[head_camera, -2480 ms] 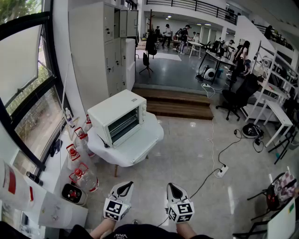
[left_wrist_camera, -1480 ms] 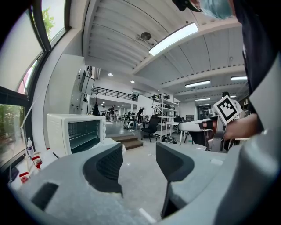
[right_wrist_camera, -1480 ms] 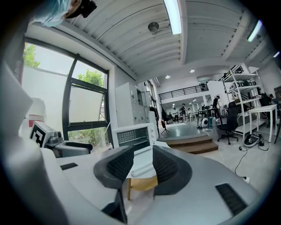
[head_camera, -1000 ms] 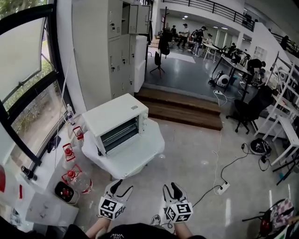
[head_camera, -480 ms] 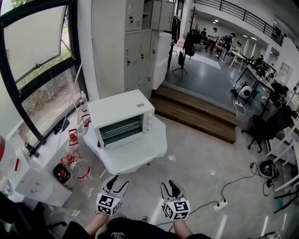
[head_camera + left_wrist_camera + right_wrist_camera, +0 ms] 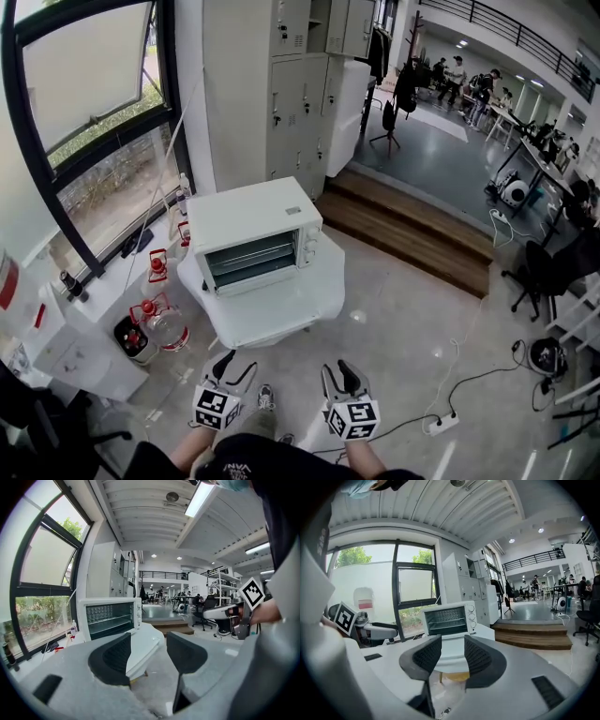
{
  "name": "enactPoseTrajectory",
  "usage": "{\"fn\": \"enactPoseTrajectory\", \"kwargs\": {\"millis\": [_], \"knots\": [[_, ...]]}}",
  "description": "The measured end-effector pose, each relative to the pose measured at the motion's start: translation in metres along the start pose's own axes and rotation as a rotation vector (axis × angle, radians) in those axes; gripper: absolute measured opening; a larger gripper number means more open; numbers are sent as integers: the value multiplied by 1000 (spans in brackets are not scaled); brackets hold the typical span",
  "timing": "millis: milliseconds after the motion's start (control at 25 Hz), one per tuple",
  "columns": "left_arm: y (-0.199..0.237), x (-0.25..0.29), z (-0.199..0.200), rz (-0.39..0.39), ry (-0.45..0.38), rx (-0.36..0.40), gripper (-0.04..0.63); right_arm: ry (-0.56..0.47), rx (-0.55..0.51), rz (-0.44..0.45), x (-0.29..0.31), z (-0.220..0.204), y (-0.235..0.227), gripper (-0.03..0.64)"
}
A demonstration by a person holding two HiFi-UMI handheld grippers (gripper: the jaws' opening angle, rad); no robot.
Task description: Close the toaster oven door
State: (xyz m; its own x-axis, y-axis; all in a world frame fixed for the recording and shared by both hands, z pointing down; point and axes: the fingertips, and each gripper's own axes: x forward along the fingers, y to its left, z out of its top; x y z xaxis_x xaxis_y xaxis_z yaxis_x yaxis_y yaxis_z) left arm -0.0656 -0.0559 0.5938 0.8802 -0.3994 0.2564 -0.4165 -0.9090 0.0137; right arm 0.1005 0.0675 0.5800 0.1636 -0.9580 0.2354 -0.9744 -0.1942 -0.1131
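A white toaster oven [image 6: 255, 239] stands on a small white-covered table [image 6: 281, 319] ahead of me. Its front faces me, and the dark inside with wire racks shows. I cannot pick out the door against the white table. Both grippers hang low in the head view, well short of the table. My left gripper [image 6: 228, 367] is open and holds nothing, and so is my right gripper [image 6: 337, 375]. In the left gripper view the oven [image 6: 110, 616] sits far beyond the open left gripper [image 6: 147, 641]. In the right gripper view the oven [image 6: 449, 619] shows between the jaws of the right gripper [image 6: 452, 644].
Red-capped water jugs [image 6: 157, 319] stand on the floor left of the table, below a window ledge [image 6: 84, 281]. Grey lockers [image 6: 272, 103] rise behind the oven. Wooden steps [image 6: 412, 230] lie at the right rear. A power strip [image 6: 441, 424] with cable lies on the floor at right.
I have walked round toward the oven's front, so it now faces me more squarely. Both grippers stay low and open.
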Motion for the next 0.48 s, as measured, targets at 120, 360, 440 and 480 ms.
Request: {"fn": "enactPoseTrajectory", "kwargs": {"millis": [120, 360, 440, 480], "knots": [[5, 14, 1, -10, 7, -2, 233, 4, -2, -8, 11, 2, -7, 137], [14, 61, 15, -43, -10, -3, 233, 22, -10, -13, 40, 10, -24, 137], [19, 77, 21, -54, -19, 1, 233, 27, -15, -9, 54, 12, -30, 137], [22, 83, 24, -55, -21, 5, 233, 27, -16, -6, 62, 15, -32, 137]]}}
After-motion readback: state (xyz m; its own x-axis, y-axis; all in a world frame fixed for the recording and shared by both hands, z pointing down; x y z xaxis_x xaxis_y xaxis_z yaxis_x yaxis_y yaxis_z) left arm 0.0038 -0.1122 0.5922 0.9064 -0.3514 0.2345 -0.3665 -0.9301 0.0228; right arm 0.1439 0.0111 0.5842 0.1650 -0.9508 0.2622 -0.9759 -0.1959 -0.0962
